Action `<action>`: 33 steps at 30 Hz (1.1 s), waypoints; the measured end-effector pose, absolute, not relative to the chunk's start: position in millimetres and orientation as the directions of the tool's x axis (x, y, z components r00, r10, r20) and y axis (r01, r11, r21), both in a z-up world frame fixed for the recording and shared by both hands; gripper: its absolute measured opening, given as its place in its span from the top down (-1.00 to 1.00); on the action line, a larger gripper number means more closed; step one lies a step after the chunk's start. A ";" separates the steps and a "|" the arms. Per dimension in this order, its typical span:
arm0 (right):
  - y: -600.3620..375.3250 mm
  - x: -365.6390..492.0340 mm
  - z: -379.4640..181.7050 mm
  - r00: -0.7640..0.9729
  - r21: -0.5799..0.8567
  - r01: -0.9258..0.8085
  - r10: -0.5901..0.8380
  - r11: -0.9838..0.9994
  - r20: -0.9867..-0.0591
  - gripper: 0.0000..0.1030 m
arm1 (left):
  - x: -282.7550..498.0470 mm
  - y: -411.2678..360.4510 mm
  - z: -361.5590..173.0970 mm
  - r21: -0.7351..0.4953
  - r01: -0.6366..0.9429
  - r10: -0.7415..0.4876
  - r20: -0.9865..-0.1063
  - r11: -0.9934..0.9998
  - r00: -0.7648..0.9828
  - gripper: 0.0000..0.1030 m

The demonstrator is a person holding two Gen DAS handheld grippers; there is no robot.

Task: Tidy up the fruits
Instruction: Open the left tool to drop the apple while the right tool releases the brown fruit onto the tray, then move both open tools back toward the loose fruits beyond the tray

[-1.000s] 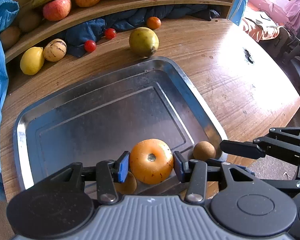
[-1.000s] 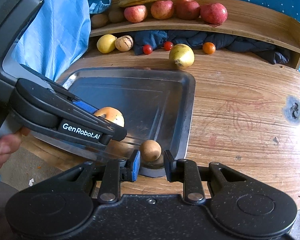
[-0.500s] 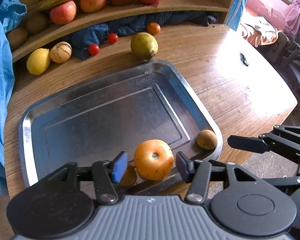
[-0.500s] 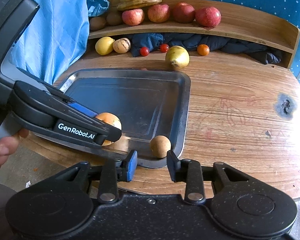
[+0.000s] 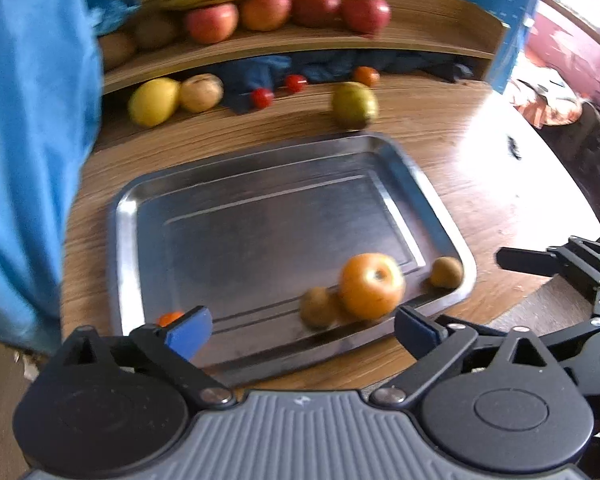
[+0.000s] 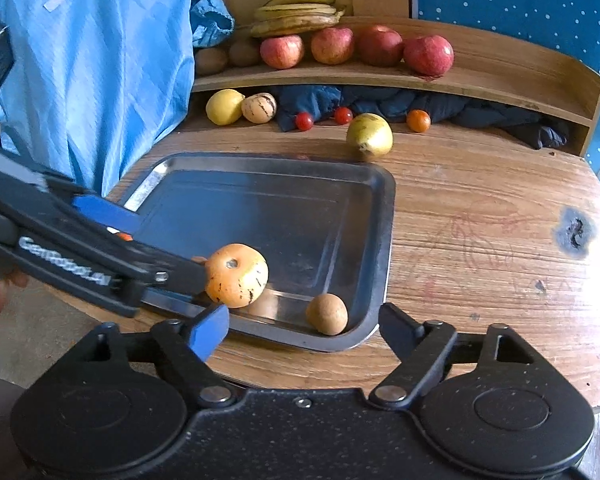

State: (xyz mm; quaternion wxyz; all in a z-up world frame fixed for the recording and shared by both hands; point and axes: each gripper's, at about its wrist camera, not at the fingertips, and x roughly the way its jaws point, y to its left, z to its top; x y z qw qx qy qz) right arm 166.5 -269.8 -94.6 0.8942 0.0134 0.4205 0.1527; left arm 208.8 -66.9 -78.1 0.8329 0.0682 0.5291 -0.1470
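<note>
1. Rectangular stainless-steel tray (image 6: 384,216) on the round wooden table (image 6: 480,216); its near edge carries the fruit placed so far.
2. Large round orange fruit with a dimpled top (image 6: 236,275), resting on the tray floor near the front rim. The left gripper (image 5: 300,330) sits behind it with its jaws having just opened wide; nothing is between the blue pads and neither touches the fruit.
3. Small round brown fruit (image 6: 326,314), lying in the tray's near right corner. The right gripper (image 6: 302,330) has likewise just spread its jaws; the fruit lies ahead of the gap, untouched.
4. Second small brownish shape (image 5: 318,313) touching the orange fruit in the left wrist view; through the blur it cannot be told whether this is a fruit or a reflection in the metal.
5. Progress, as a judgement: two fruits are released into the tray and much remains. Outside the tray stand a yellow-green pear-like fruit (image 6: 369,134), a yellow lemon-shaped fruit (image 6: 224,107), a striped pale melon-like fruit (image 6: 259,107), two red cherry tomatoes (image 6: 304,121) and a small orange citrus (image 6: 418,120).
6. Curved wooden shelf (image 6: 500,76) bearing red apples (image 6: 428,55) and yellow bananas (image 6: 296,12); whether these count toward the task is unclear.
7. Small orange object (image 5: 171,317) at the tray's near left corner, mostly hidden by the left pad. The left wrist view is motion-blurred throughout.
</note>
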 end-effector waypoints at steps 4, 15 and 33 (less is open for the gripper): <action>-266.0 167.9 -95.1 0.593 0.154 -0.274 0.293 0.949 -0.750 -0.74 | 205.0 -47.6 -77.7 -0.024 0.263 -0.131 -0.908 0.964 0.398 -0.99; -250.8 175.0 -94.8 0.576 0.172 -0.324 0.338 0.930 -0.744 -0.88 | 198.4 -12.0 -81.5 0.029 0.114 -0.016 -0.926 0.993 0.377 -0.99; -250.3 209.5 -91.5 0.587 0.179 -0.329 0.349 0.927 -0.731 -0.98 | 236.9 -11.0 -81.9 0.058 0.079 0.025 -0.928 0.995 0.372 -0.99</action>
